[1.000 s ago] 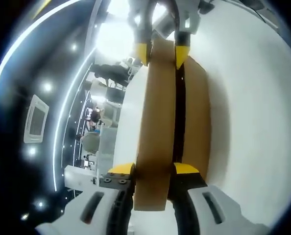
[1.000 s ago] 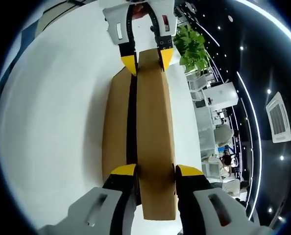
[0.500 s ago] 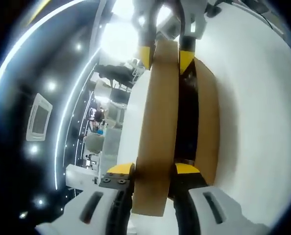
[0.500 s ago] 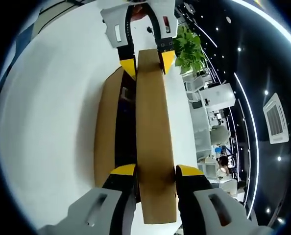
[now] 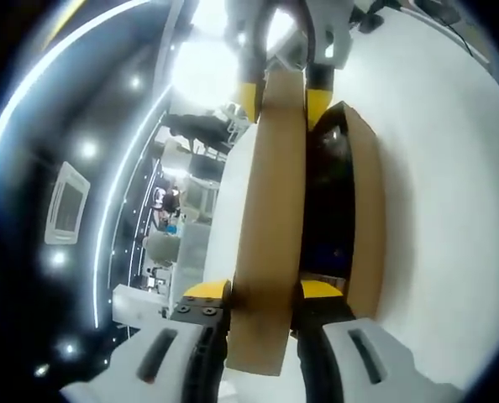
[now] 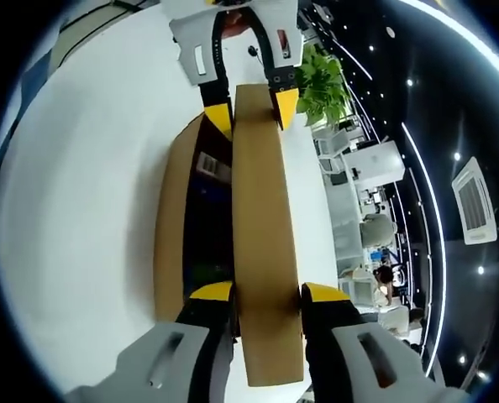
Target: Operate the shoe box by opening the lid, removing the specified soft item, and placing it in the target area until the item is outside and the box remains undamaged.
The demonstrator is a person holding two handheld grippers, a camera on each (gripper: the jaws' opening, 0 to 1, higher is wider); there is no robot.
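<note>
While raised at one long edge, lid parted from box, dark gap between.
Table (image 5: 451,168): white, fills right half of left gripper view; white, fills left half of right gripper view (image 6: 73,168).
Box (image 5: 365,210): brown cardboard, on table, centre-right of left gripper view; centre-left of right gripper view (image 6: 170,227); interior dark, contents too dim to name.
Lid (image 5: 270,210): brown cardboard, seen edge-on as a tall band running from bottom centre to top centre of left gripper view; same in right gripper view (image 6: 262,235); tilted up off box.
Left gripper (image 5: 262,294): bottom centre of left gripper view, yellow-tipped jaws clamped on near end of lid, one each side; also at top centre of right gripper view (image 6: 249,105), pinching far end of lid.
Right gripper (image 6: 262,295): bottom centre of right gripper view, yellow tips closed on near end of lid; also at top centre of left gripper view (image 5: 281,96), gripping far end.
Plant (image 6: 321,80): green, upper right of right gripper view, beyond table.
Soft item: not made out inside dark box.
</note>
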